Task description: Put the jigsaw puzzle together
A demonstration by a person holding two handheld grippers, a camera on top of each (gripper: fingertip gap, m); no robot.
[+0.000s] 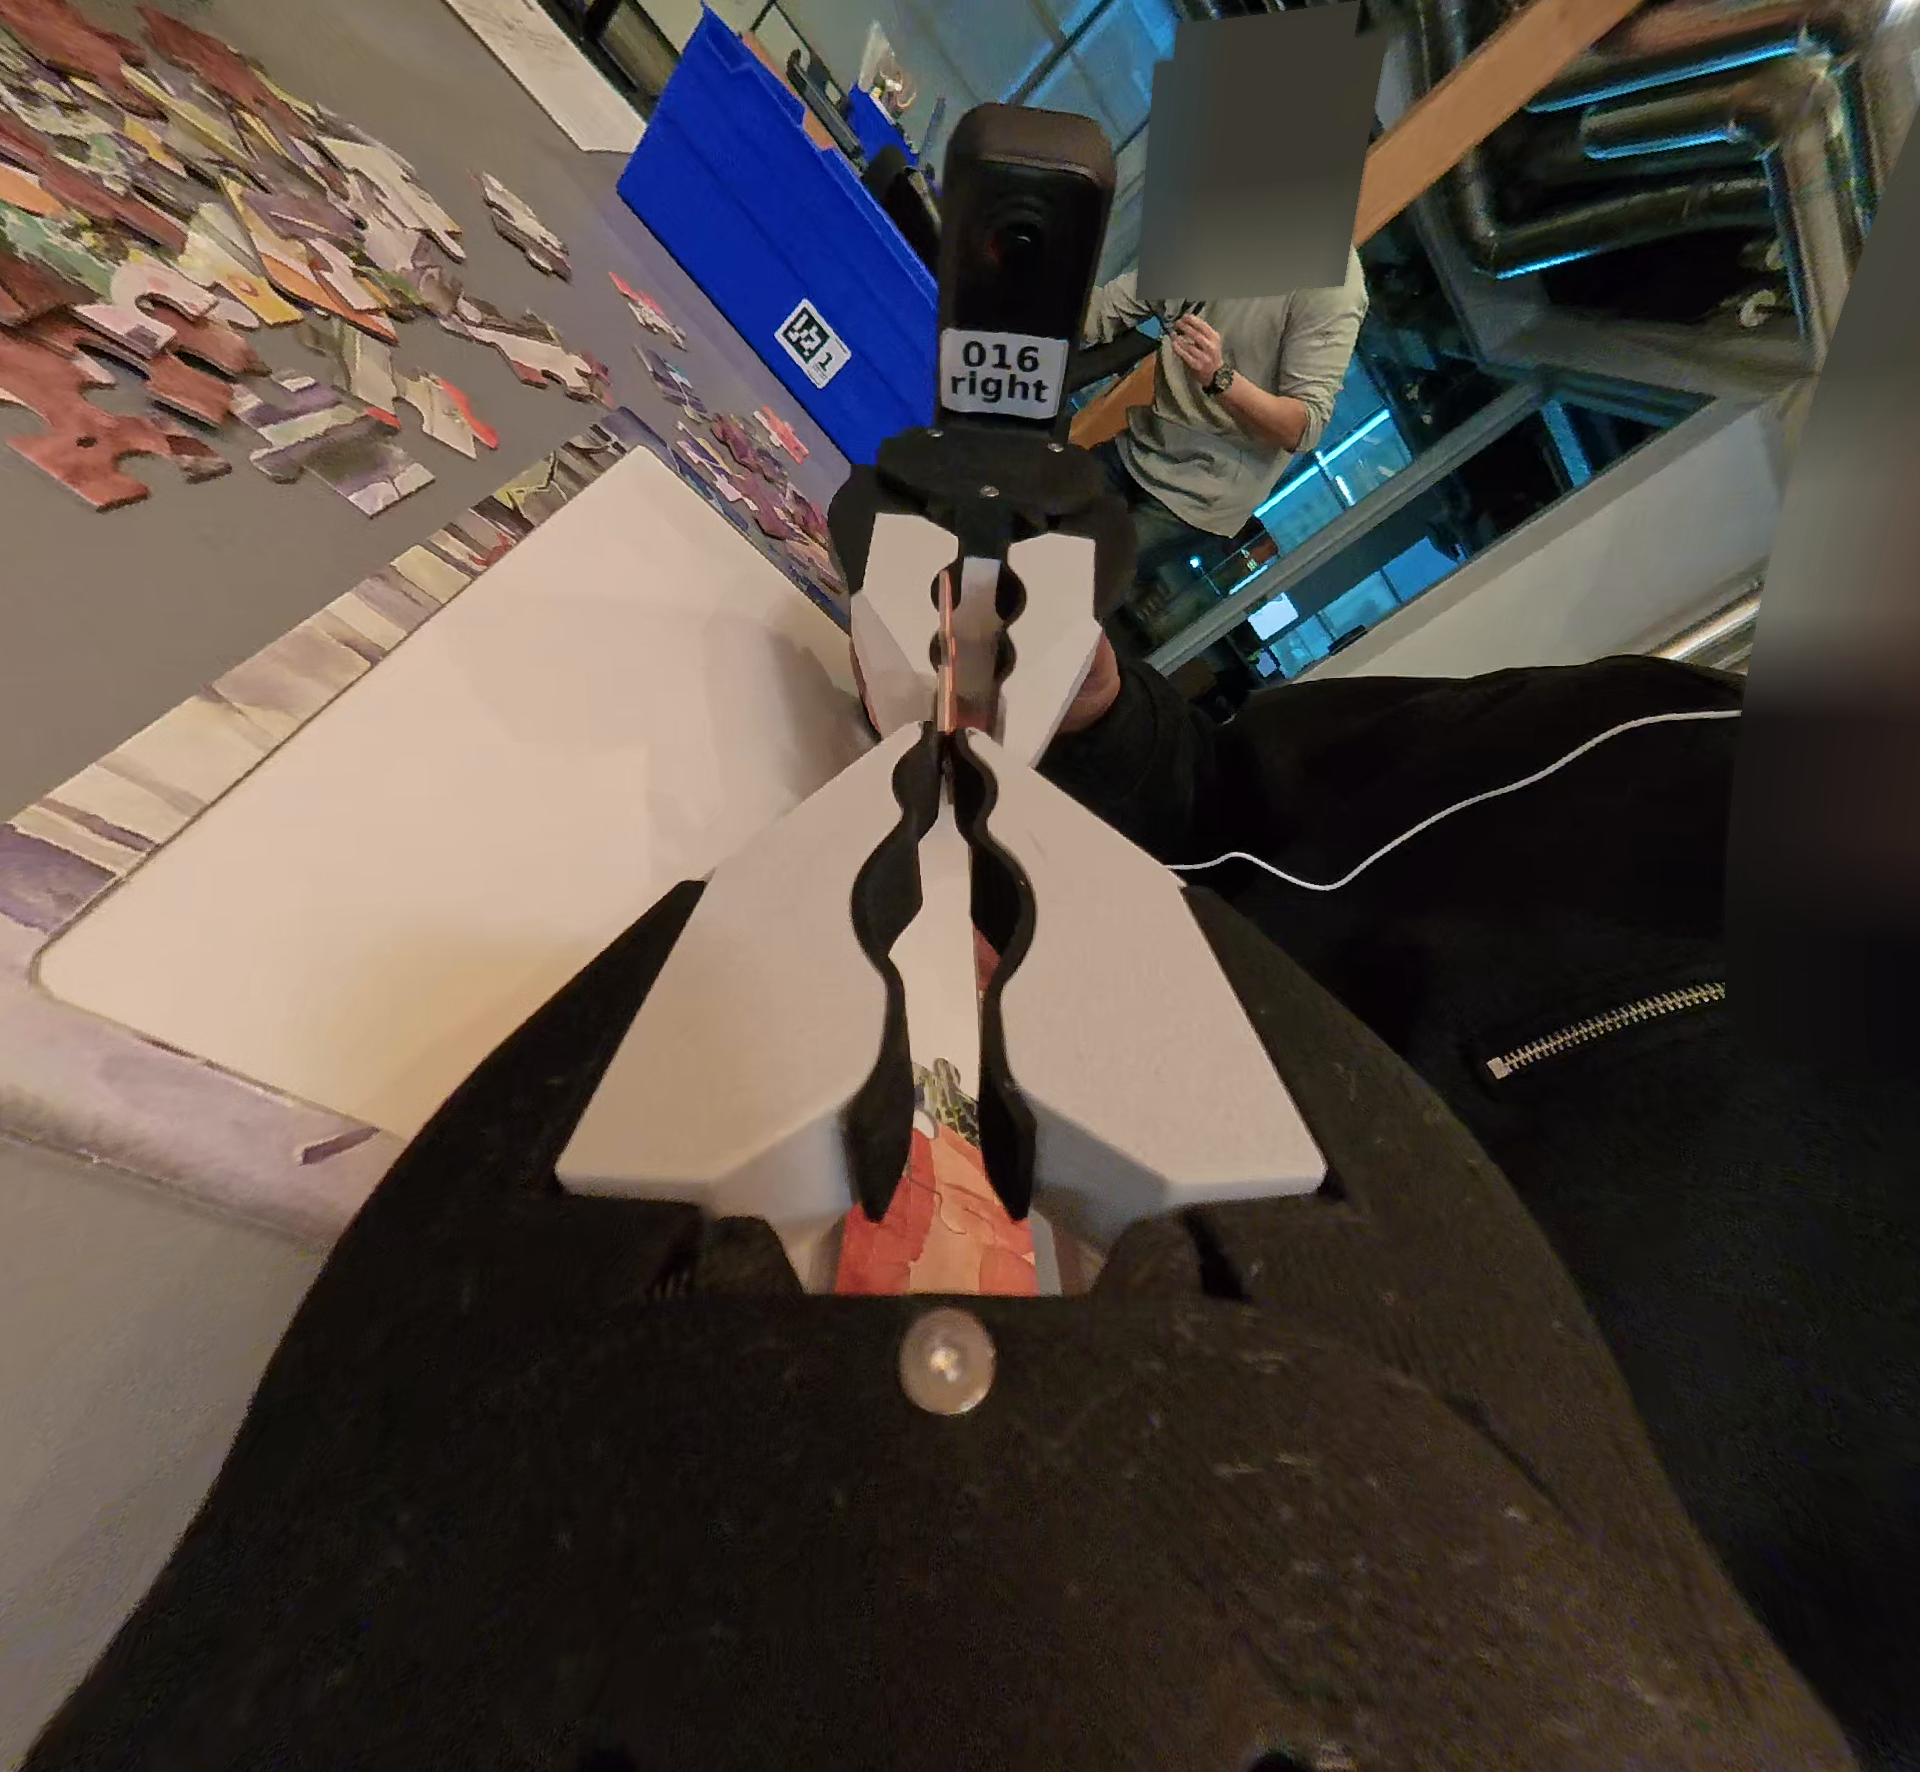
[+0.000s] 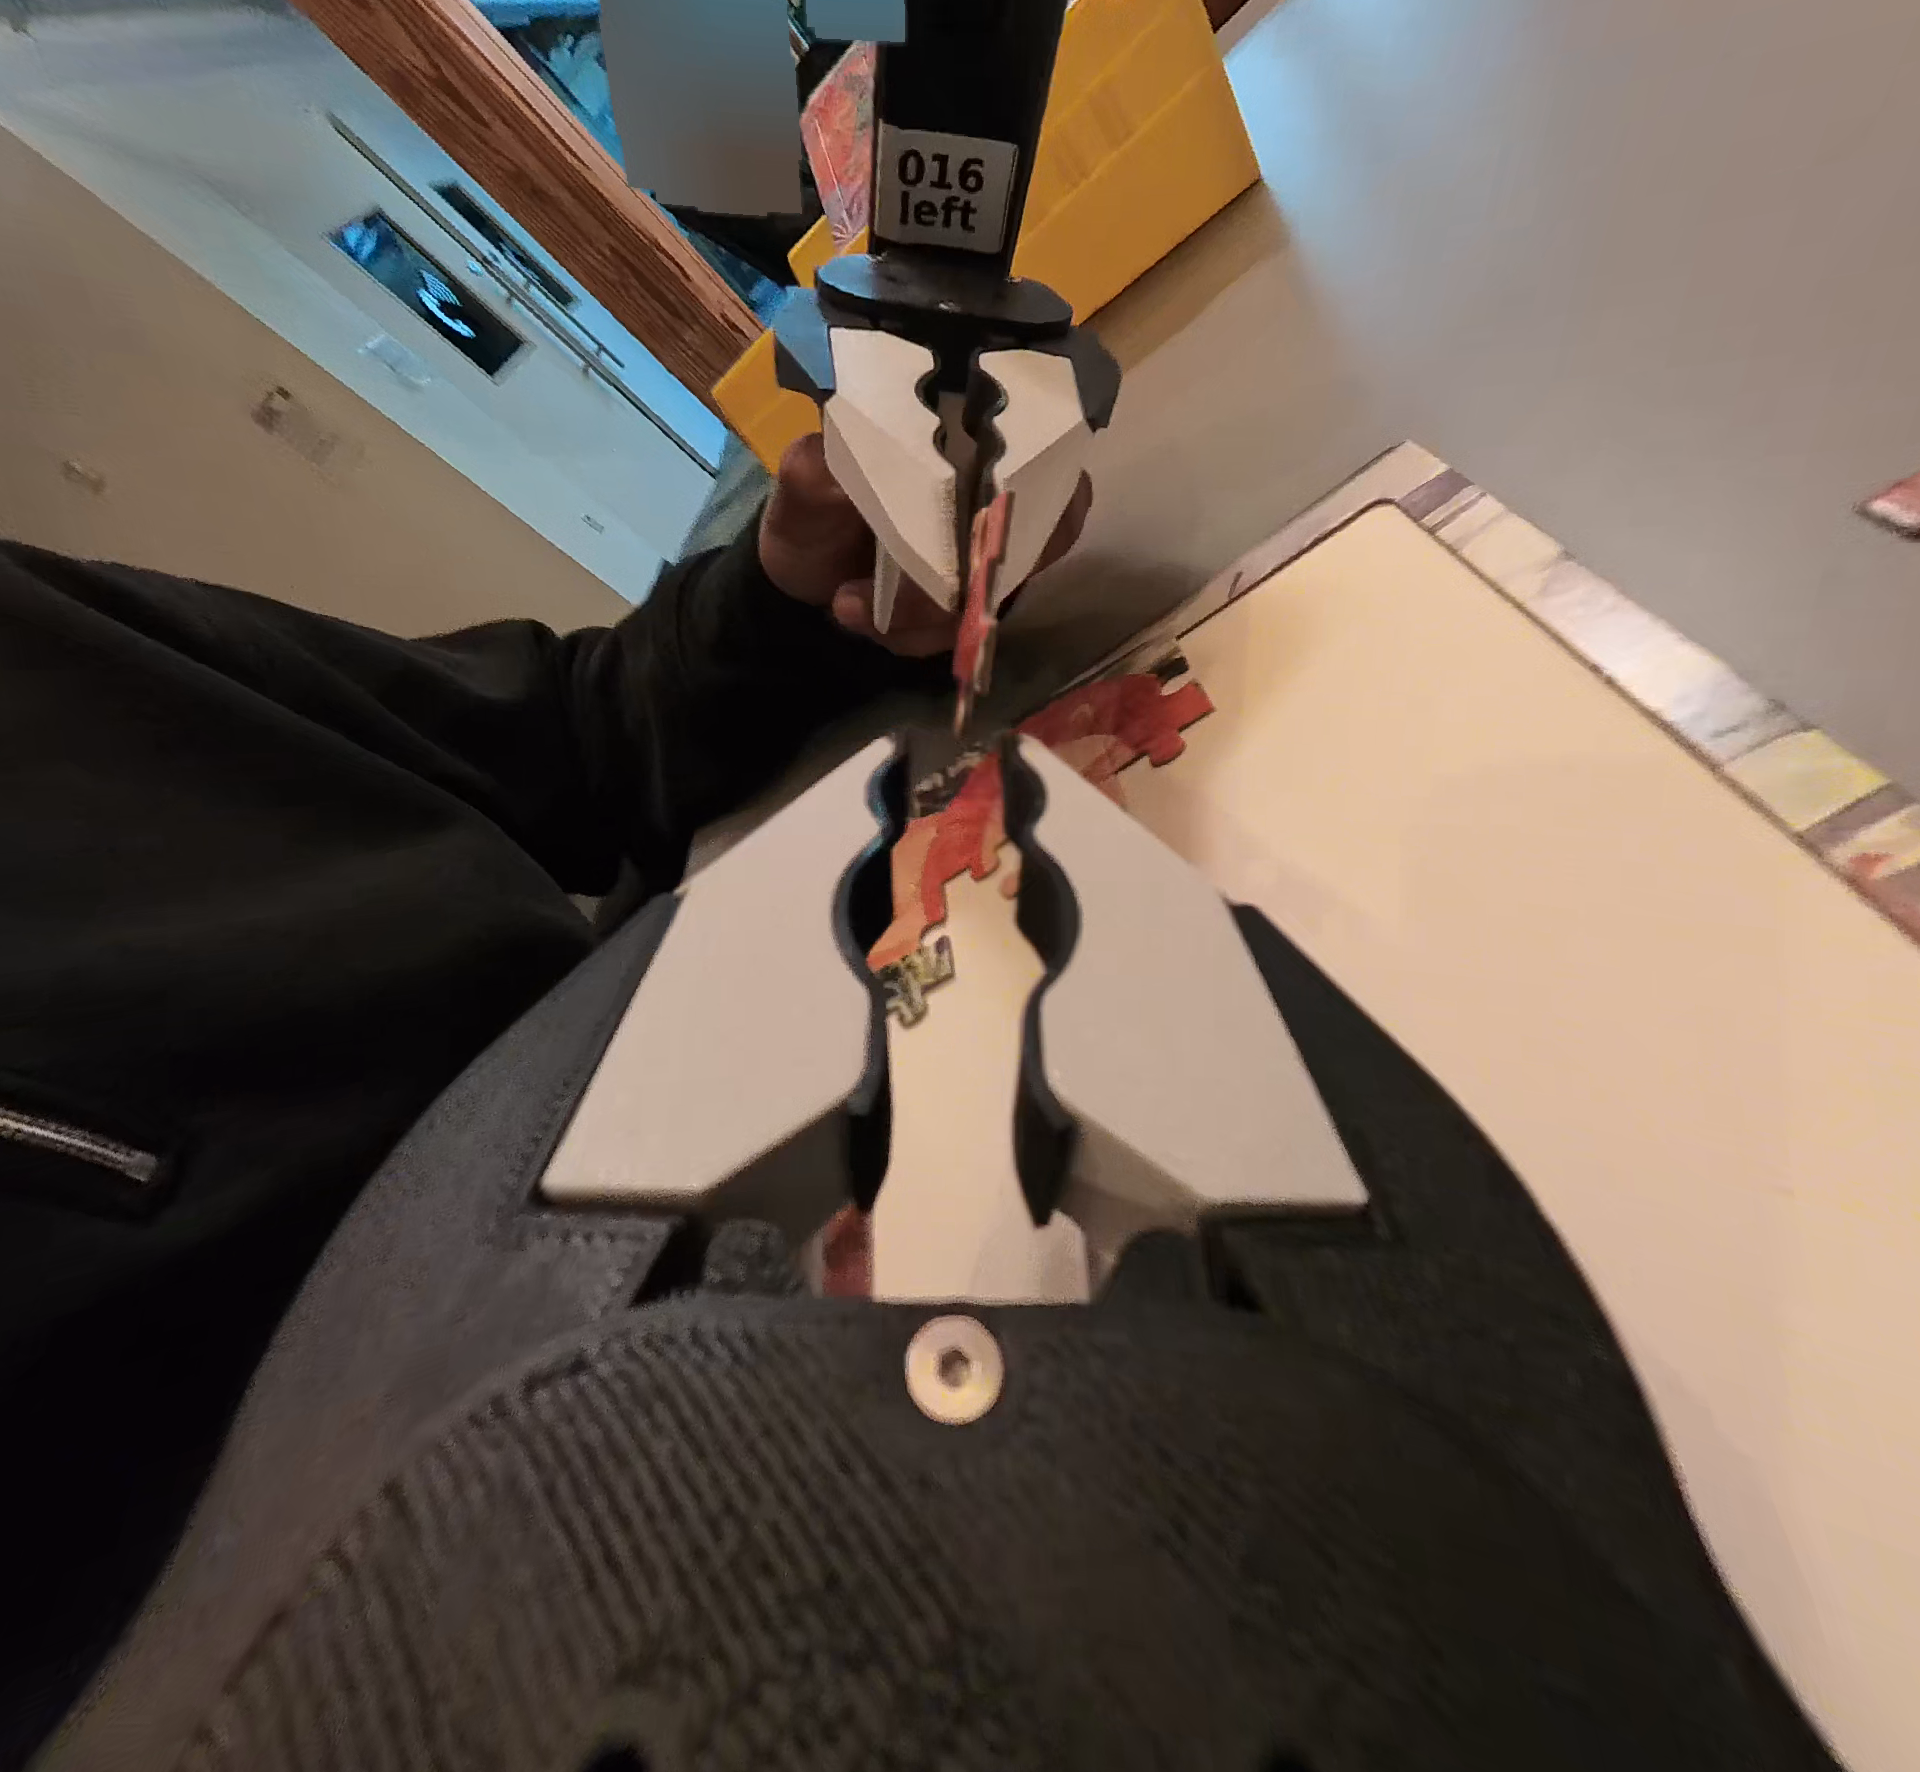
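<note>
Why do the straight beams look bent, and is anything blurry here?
Left wrist view: wide-angle lens curves the wooden beam and tilts the table; loose pieces are fairly sharp. Right wrist view: same curving, and the yellow bin and far wall look soft.

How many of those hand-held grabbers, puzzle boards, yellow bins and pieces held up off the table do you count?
Grippers: 2 (left gripper, right gripper)
Board: 1
Yellow bin: 1
Held piece: 1, in the left gripper's jaws
Total: 5
</note>
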